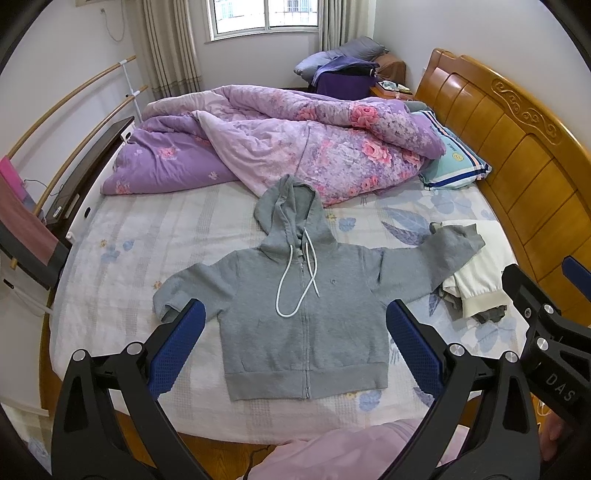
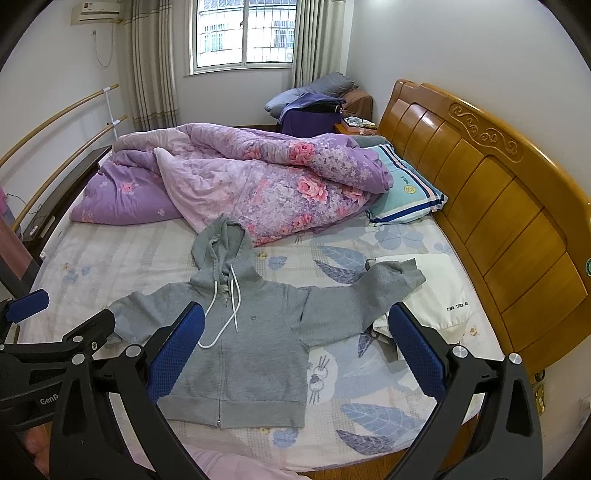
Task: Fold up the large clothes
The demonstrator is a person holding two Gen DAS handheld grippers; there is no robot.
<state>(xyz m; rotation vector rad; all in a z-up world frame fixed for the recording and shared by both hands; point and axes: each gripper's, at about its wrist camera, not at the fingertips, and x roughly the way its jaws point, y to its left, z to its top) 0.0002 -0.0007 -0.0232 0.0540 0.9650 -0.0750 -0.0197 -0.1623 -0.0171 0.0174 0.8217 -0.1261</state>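
Overhead, both wrist views look down on a bedroom with pale walls, a barred window (image 2: 243, 33) flanked by beige striped curtains (image 2: 147, 62), and a white wall air conditioner (image 2: 96, 11) high in the corner. Most of the room is taken by a wide bed (image 1: 155, 236) covered in a pale sheet printed with blue leaves and flowers, backed on the right by a carved honey-coloured wooden headboard (image 2: 491, 184). Across its far half lies a bunched purple quilt with pink roses (image 1: 295, 144), its edge touching a teal striped pillow (image 1: 454, 166) near the headboard. Curved wooden rails (image 1: 74, 96) run along the left wall.

On the near half of the sheet lies the grey zip-front hooded sweatshirt (image 1: 306, 306), spread flat, front up, zipped, hood pointing toward the quilt, white drawcords looped on the chest. One sleeve bends in at the left; the other stretches right, its cuff lying over a cream folded garment (image 2: 439, 295).

Above the near edge of the bed, the left gripper (image 1: 295, 339) and the right gripper (image 2: 297, 347) hover with blue-padded jaws spread wide, holding nothing.
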